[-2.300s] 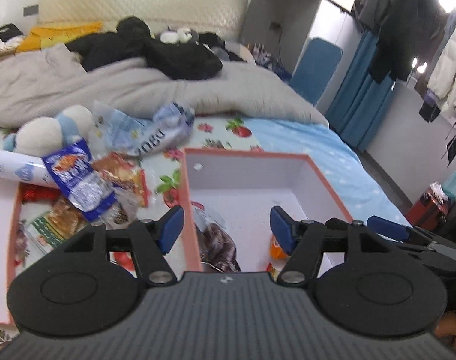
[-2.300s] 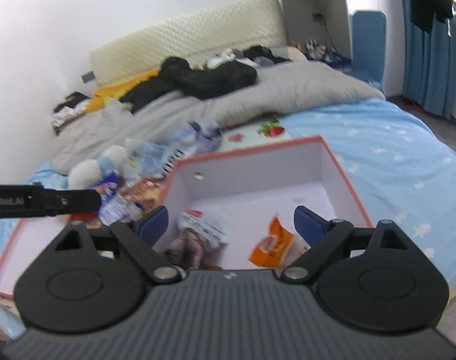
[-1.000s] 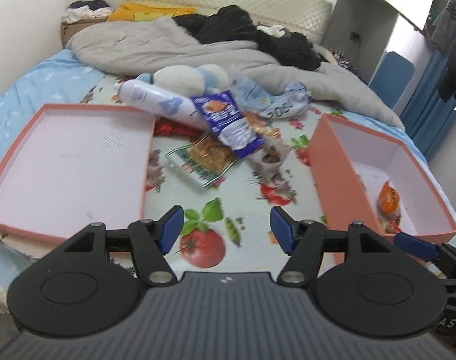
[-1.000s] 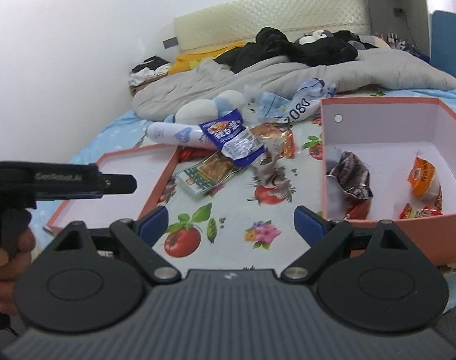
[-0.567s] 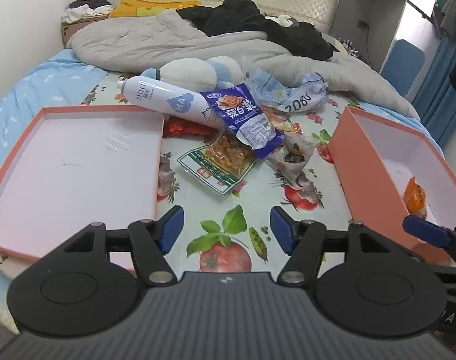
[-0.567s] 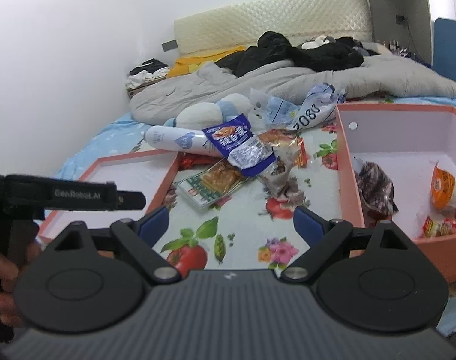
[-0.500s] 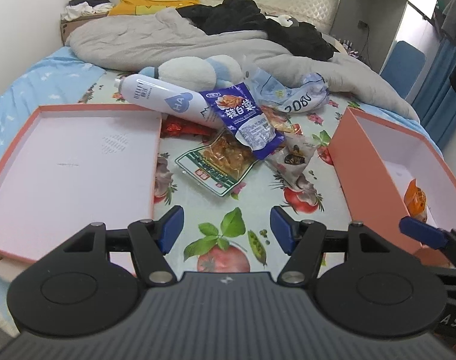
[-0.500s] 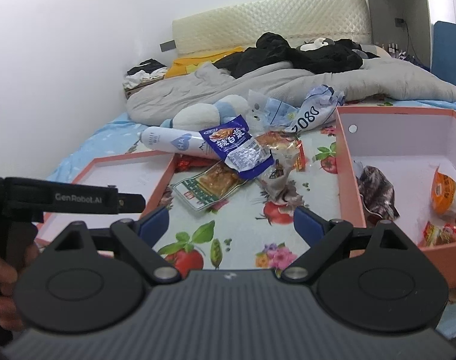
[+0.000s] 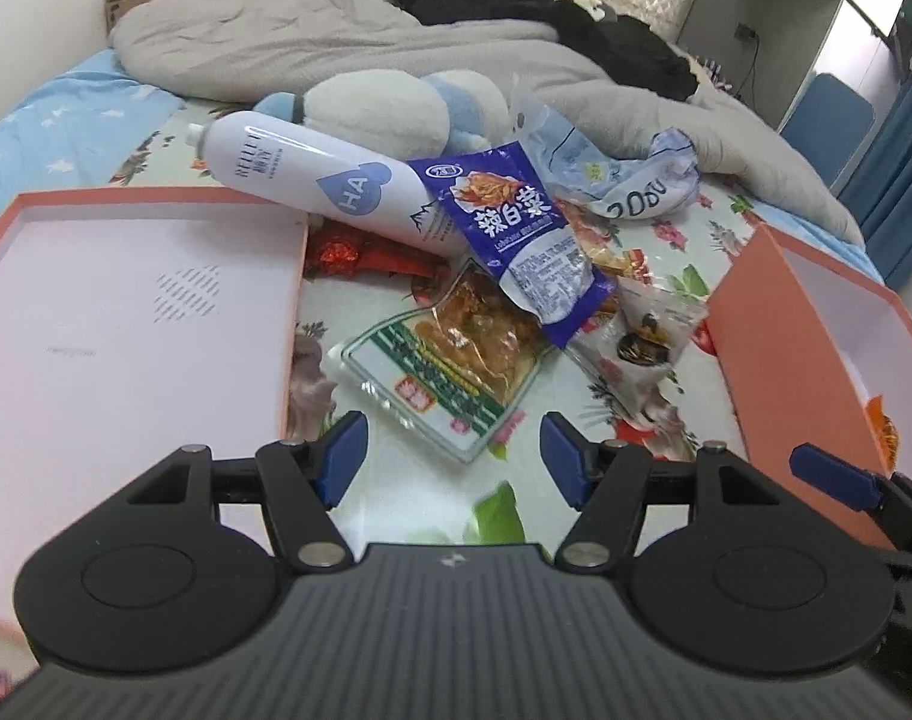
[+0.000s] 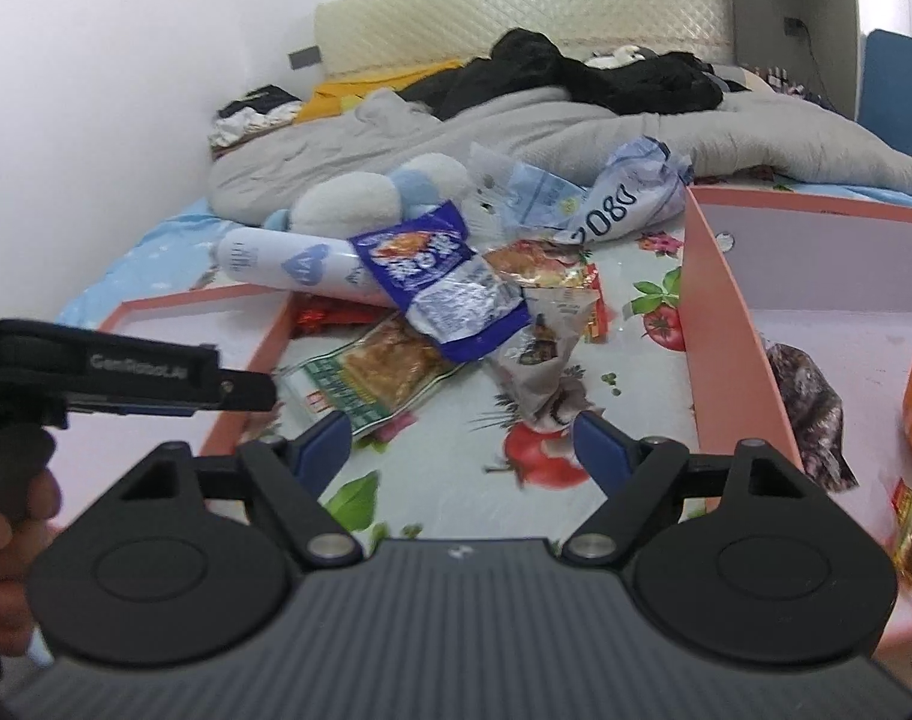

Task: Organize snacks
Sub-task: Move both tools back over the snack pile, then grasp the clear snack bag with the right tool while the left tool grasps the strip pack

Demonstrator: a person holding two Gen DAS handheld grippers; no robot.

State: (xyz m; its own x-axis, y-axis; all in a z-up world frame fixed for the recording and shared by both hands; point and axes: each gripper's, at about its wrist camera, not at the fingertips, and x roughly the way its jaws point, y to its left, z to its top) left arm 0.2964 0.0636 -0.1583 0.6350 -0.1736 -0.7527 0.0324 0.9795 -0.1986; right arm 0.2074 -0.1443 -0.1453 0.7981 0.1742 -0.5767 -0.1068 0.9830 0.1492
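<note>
Two grippers, both empty. Your left gripper (image 9: 453, 450) hangs with fingers spread over the green-edged snack packet (image 9: 441, 369). Your right gripper (image 10: 462, 444) is closing its jaws, nothing between them. Snack pile sits on the printed sheet (image 9: 390, 480) between the flat lid (image 9: 126, 324) and the deep box (image 10: 726, 324); blue packet (image 9: 528, 246) lies over the white bottle (image 9: 324, 186).

Both the left gripper (image 9: 453, 447) and right gripper (image 10: 462, 441) have ribbed black bodies, silver screws, round black discs and blue fingertip pads (image 9: 343, 447).
</note>
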